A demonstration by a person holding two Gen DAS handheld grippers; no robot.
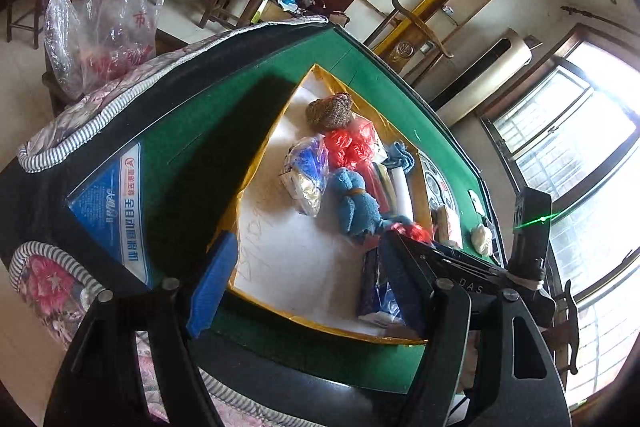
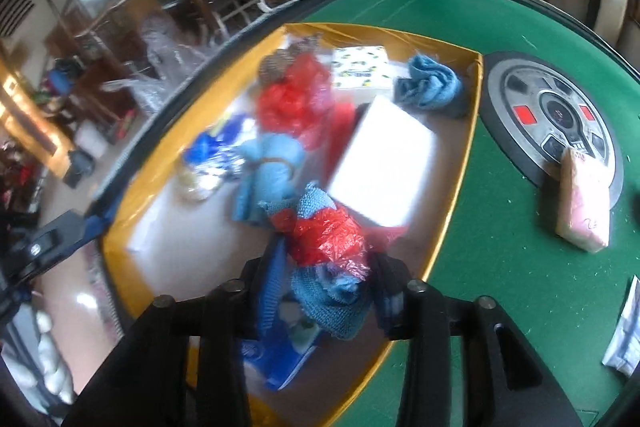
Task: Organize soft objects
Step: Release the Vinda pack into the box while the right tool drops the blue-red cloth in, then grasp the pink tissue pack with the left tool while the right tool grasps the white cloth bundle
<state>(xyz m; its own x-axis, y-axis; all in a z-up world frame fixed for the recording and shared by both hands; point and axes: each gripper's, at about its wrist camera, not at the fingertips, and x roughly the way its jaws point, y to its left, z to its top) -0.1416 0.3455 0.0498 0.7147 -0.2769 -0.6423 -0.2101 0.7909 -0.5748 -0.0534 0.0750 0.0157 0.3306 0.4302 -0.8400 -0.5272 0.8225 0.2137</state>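
Observation:
A yellow-rimmed box (image 1: 256,163) (image 2: 460,183) with a white floor stands on the green table. It holds a brown knitted piece (image 1: 330,111), a red plastic bag (image 1: 352,143) (image 2: 292,95), a blue-and-white bag (image 1: 304,167), a tied blue towel (image 1: 356,203) (image 2: 272,167) and a crumpled blue cloth (image 2: 432,87). My right gripper (image 2: 328,287) hangs over the box's near end, open, with a bundle of blue knit cloth and red plastic (image 2: 328,247) (image 1: 404,227) loose between its pads. My left gripper (image 1: 306,243) is open and empty above the box's near edge.
A white box (image 2: 380,163) and a patterned tissue pack (image 2: 362,67) also lie in the box. A pink packet (image 2: 584,203) rests by the round panel (image 2: 520,87) in the table. A white wad (image 1: 482,239) sits near the table edge. Clear plastic bags (image 1: 100,27) stand beyond the table.

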